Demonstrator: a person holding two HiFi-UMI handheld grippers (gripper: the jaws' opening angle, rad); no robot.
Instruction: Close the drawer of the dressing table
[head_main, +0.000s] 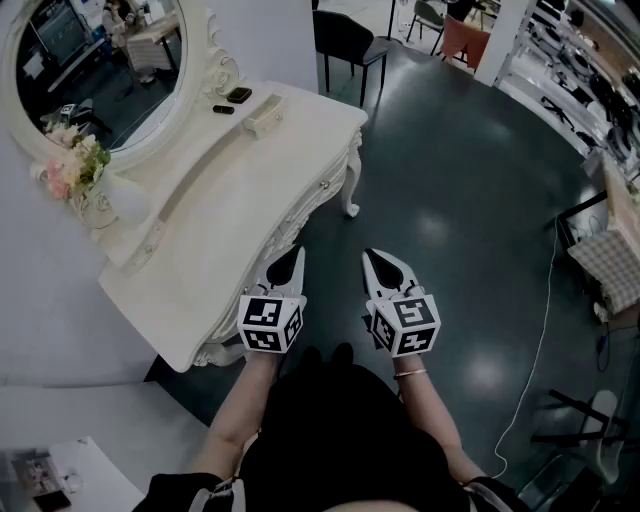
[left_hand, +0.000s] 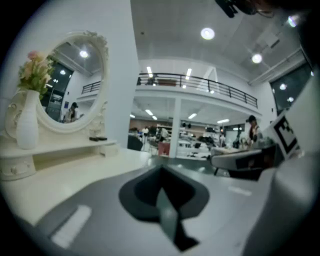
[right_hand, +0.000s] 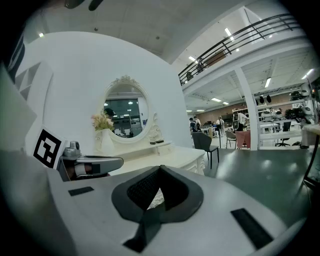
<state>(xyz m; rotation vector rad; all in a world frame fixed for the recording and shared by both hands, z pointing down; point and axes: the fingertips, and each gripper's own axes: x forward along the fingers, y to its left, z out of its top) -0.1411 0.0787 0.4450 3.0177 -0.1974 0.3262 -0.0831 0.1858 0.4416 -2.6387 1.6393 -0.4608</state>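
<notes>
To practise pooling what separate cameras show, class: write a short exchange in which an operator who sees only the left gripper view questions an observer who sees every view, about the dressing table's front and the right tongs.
Operator: I see only the top of the dressing table. Is anything pulled out of its front?
Observer: No. In the head view the drawer looks flush with the front.
Operator: Are the right tongs holding anything?
Observer: No. Their own view shows them shut with nothing between them.
</notes>
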